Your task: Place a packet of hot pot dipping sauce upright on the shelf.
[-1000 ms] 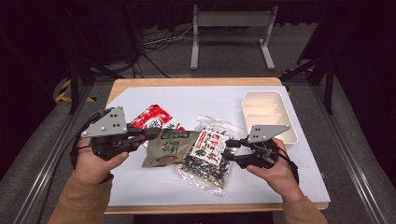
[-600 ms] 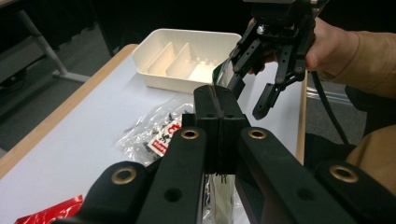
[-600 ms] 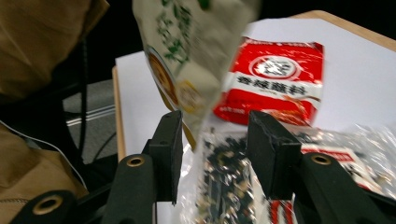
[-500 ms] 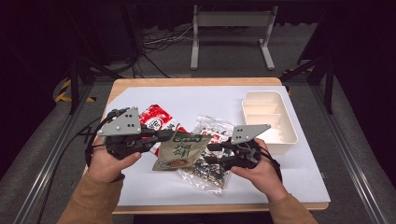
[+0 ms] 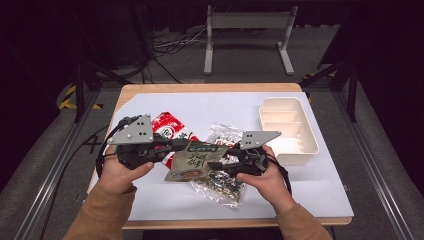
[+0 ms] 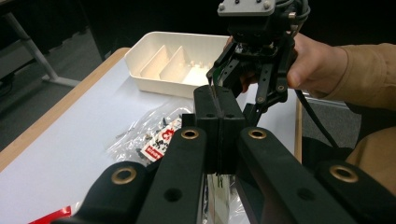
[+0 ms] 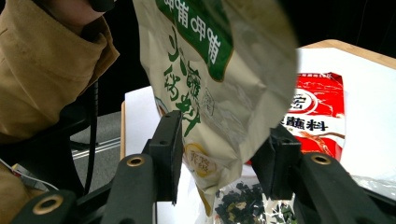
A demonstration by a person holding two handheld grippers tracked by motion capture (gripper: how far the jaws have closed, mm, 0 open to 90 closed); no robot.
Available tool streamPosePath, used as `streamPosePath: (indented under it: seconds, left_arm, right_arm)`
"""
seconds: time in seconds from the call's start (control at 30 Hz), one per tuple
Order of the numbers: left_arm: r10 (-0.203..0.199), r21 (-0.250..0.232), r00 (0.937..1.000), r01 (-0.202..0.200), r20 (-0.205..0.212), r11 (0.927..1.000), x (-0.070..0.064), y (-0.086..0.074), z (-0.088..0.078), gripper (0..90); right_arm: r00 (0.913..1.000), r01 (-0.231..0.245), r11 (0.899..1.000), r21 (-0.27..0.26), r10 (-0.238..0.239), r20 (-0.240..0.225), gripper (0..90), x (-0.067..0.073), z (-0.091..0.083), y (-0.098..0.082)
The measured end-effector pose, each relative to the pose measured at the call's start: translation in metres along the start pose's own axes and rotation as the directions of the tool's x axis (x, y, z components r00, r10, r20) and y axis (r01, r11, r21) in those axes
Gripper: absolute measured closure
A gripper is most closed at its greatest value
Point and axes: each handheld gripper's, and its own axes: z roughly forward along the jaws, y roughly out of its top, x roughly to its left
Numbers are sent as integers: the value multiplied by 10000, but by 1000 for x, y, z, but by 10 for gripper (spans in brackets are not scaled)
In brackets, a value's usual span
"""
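A beige and green snack packet hangs above the table between my two grippers. My left gripper is shut on its thin left edge; in the left gripper view the jaws pinch the packet edge-on. My right gripper reaches in from the right, open. In the right gripper view the packet hangs down between its spread jaws, whose pads do not press on it. A red sachet and a clear bag of dark bits lie on the white mat beneath.
A white divided tray stands at the right of the mat, also in the left gripper view. The wooden table edge runs behind. Dark floor, cables and a metal stand lie beyond the table.
My left gripper has lifted the packet off the mat and shifted a little right. My right gripper has come in leftward until its jaws stand either side of the packet.
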Motion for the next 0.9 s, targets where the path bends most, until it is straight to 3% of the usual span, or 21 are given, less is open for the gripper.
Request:
streamPosePath:
  seconds: [0.13,0.27,0.4,0.7,0.9]
  left_arm:
    - [34,7,10000,-34,27,10000,0,0,1,900]
    - [27,51,10000,-27,10,10000,1,-1,2,900]
    - [-20,28,10000,20,20,10000,2,-2,2,900]
    - [-149,-79,9999,149,12,9999,5,-4,0,900]
    - [-336,-126,9994,336,7,9994,9,-7,0,900]
  right_arm:
    - [9999,-11,10000,78,11,-111,598,-1,5,-2]
    - [9997,186,9994,308,-182,-150,741,0,6,-2]
    - [9988,361,9982,483,-344,-362,817,0,5,-1]
    - [9952,894,9934,724,-862,-472,889,4,3,3]
    - [9930,1173,9884,966,-1152,-262,899,8,-1,8]
